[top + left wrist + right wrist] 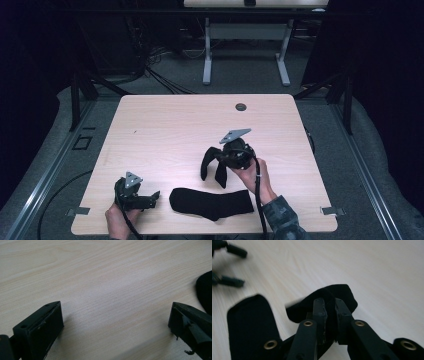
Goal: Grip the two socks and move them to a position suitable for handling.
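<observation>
We judge the sock (212,165), pinched mid-length in the closed right gripper (329,315), light and limp, both ends drooping; a second sock (210,202) lies at 6 o'clock, the left gripper (150,197) gaping, empty.

Flat black sock (205,293) cut off by left gripper view's right edge

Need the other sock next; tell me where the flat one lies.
In the high view the flat black sock lies near the table's front edge, between the left gripper and the right hand.
</observation>
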A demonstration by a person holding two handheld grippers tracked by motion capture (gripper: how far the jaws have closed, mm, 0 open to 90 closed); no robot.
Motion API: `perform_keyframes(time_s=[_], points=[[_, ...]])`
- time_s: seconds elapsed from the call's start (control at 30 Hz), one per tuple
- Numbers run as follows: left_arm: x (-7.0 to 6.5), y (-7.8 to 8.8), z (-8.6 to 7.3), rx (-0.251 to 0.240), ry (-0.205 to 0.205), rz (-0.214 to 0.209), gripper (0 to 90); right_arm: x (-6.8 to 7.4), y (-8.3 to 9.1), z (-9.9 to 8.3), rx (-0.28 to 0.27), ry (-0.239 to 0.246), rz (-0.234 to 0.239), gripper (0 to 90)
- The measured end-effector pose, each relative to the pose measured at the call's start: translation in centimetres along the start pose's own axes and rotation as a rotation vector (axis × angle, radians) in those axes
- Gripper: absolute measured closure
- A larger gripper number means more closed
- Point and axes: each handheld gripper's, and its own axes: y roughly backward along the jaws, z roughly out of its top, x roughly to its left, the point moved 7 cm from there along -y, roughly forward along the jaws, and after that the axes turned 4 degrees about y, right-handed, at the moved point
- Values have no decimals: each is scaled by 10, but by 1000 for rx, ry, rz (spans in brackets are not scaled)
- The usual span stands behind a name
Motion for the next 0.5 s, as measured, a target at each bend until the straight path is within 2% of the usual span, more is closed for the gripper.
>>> perform_keyframes(time_s=[0.1, 0.2, 0.33, 0.5], points=[[0, 0, 0, 1, 0, -2, 0, -1, -23, -17, 58, -12, 20, 712], [0, 0, 0, -1, 4, -2, 0, -7, -27, -26, 54, -53, 35, 584], [1, -1, 1, 0, -5, -8, 0, -16, -6, -28, -1, -96, 18, 424], [3, 3, 5, 1, 17, -43, 3, -26, 26, -42, -47, -154, -17, 385]])
